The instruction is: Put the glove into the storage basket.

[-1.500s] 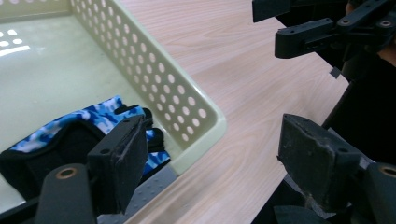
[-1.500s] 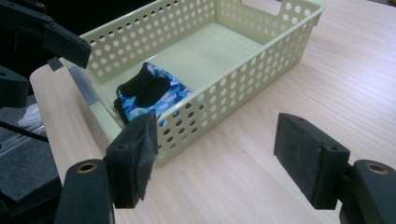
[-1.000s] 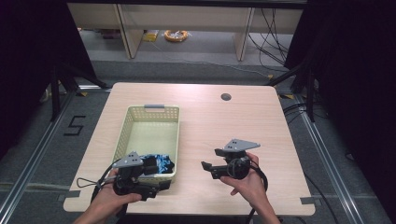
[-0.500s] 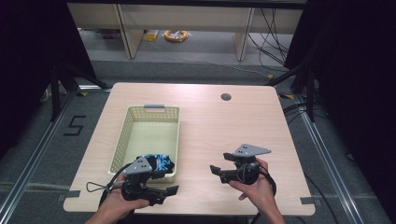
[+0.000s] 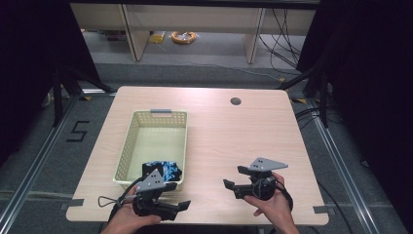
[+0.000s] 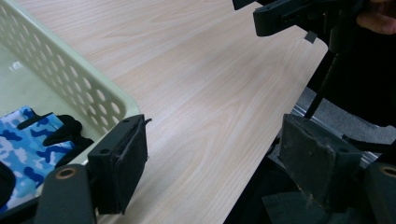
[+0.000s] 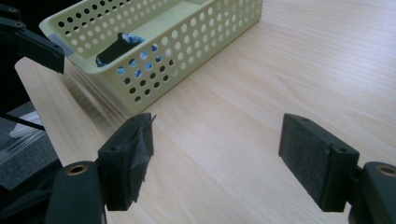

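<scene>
A: Wooden table (image 5: 219, 131), pale top, dark surround, shelving and cables on the floor beyond. What stood on it?

B: Item one: a pale yellow perforated basket (image 5: 127, 146), left of centre. Item two: a blue camouflage-patterned cloth with black trim (image 5: 163, 170), lying inside the basket at its near end. From the left gripper view the same cloth (image 6: 21, 144) lay flat on the basket floor, behind the basket's wall (image 6: 88, 93).

A: And the tools?

B: Left gripper (image 5: 181, 207), at the near edge of the table just below the basket's near corner; jaws wide apart, nothing between the pads (image 6: 123, 161), bare tabletop showing in the gap. Right gripper (image 5: 233, 179), over the near right part of the table, well apart from the basket; jaws likewise wide, pads (image 7: 315, 158) clear, wood grain between them.

A: Contact with the cloth?

B: None recorded. Neither gripper touched cloth or basket.

A: Progress, then?

B: Judged as at or near its end: the cloth rested in the basket, both grippers were empty and set away from it, and no other loose item lay on the table to be put away. If anything was left, it seemed only to bring the hands to rest.
</scene>
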The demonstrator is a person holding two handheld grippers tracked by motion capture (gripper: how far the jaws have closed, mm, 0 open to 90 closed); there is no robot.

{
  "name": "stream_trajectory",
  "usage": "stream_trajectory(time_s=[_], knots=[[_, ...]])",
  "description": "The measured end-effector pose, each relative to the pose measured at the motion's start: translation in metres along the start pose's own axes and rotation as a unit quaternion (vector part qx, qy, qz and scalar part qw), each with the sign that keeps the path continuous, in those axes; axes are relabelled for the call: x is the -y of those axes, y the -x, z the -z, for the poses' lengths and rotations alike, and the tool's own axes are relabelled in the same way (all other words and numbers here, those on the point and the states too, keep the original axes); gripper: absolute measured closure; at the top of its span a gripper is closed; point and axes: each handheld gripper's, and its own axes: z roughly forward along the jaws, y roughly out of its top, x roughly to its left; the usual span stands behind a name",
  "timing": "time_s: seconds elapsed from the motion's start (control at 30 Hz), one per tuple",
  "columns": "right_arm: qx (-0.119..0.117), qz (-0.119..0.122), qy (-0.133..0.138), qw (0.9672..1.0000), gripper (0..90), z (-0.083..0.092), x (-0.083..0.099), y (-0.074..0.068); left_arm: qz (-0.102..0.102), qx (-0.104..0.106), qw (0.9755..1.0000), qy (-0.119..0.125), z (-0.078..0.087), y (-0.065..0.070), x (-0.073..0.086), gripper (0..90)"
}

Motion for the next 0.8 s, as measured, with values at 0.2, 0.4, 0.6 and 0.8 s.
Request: stream_trajectory(time_s=[0.2,0.4,0.6,0.8], knots=[[-0.002,-0.001,0.003,1.0,26.6,0.003,0.008,0.0,-0.011,-0.004,0.9999,-0.012,-0.006,0.005,0.009,23.5],[-0.003,0.003,0.007,1.0,26.3,0.004,0.016,0.0,-0.016,-0.003,0.9997,-0.017,-0.009,0.005,0.017,23.5],[-0.006,-0.001,0.004,1.0,25.5,0.007,0.024,-0.004,-0.015,-0.004,0.9996,-0.022,-0.011,0.005,0.024,23.4],[-0.004,0.01,-0.007,0.9999,25.0,0.008,0.032,-0.005,-0.021,-0.011,0.9993,-0.028,-0.013,0.004,0.033,23.4]])
